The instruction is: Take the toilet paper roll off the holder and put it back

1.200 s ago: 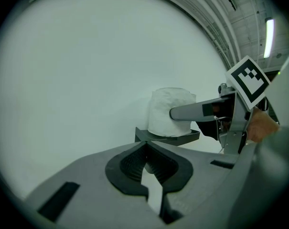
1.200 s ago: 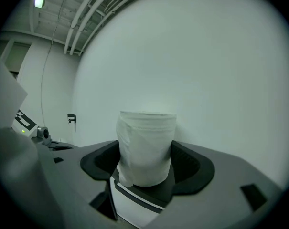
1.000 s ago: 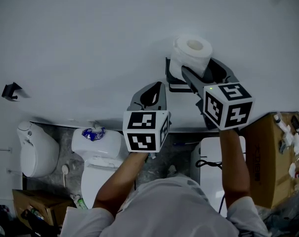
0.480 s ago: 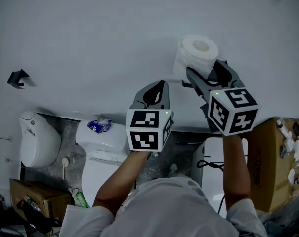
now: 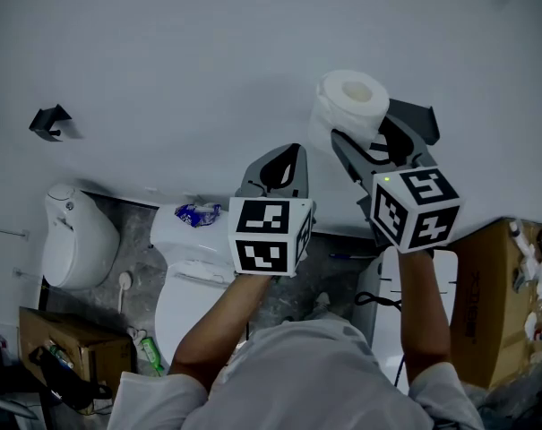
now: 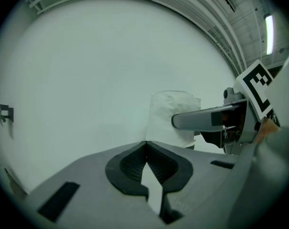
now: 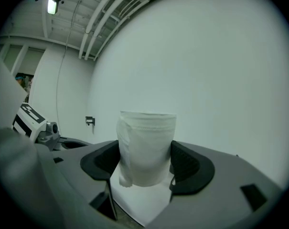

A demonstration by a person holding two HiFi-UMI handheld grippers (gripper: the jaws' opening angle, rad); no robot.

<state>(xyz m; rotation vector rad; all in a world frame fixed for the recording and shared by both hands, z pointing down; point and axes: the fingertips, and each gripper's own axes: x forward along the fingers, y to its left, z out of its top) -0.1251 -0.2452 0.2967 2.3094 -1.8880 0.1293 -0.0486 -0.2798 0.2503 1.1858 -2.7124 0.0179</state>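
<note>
The white toilet paper roll stands upright between the jaws of my right gripper, held in front of the white wall. In the right gripper view the roll fills the gap of the right gripper, both pads pressing its sides, with a loose sheet end hanging at its left. My left gripper hovers lower left of the roll, shut and empty. In the left gripper view, the left gripper has its tips touching, with the roll beyond them. No holder shows by the roll.
A small black bracket is fixed to the wall far left. Below are a toilet, a white wall fixture, a cardboard box at right and another at lower left.
The right gripper has carried the roll up and away from the black holder that showed under it one second ago; the holder is now out of sight. The left gripper stayed shut.
</note>
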